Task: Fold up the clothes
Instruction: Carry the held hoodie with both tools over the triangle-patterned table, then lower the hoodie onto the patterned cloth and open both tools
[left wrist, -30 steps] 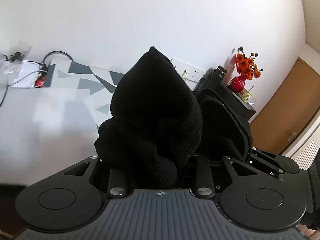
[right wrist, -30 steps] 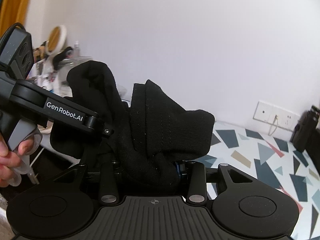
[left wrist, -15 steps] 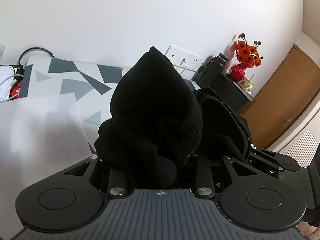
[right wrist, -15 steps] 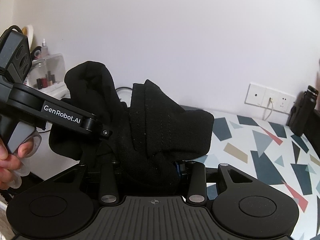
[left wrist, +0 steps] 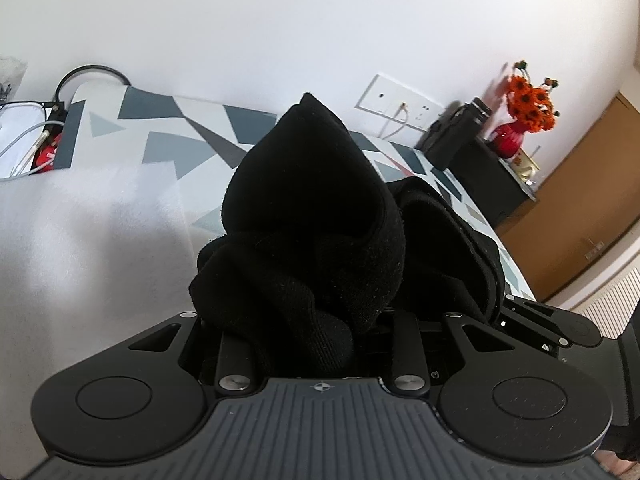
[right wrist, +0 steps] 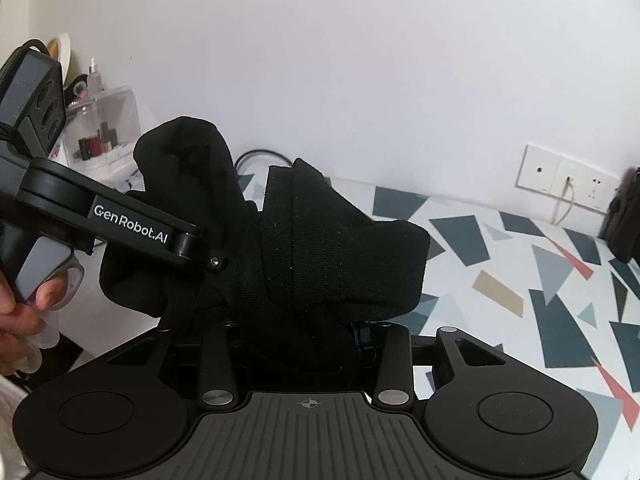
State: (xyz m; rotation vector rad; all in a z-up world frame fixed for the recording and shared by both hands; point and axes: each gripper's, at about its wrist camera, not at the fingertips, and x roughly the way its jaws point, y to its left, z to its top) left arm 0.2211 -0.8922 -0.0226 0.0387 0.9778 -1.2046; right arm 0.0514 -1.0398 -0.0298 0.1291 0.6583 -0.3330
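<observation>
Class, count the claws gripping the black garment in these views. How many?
2. The left claw grips one bunch of the black garment; the right claw grips another, immediately beside it.

- in my left wrist view, the bunched garment (left wrist: 312, 216) sits between my left gripper (left wrist: 320, 320) fingers, heaped up right before the camera.
- behind it the patterned sheet (left wrist: 168, 136) runs to the far wall; a plain cloth (left wrist: 80, 232) lies over it, near left.
- cables (left wrist: 28, 144) lie at the far left edge.
- a wall socket (left wrist: 400, 100) sits far, right of the garment; further right a vase of flowers (left wrist: 528, 116) stands on a cabinet (left wrist: 488, 184).
- in my right wrist view, the garment (right wrist: 336, 248) fills my right gripper (right wrist: 308, 336), with the left gripper (right wrist: 208, 256) just left of it, touching the cloth.
- a clear box (right wrist: 104, 128) stands far left.
</observation>
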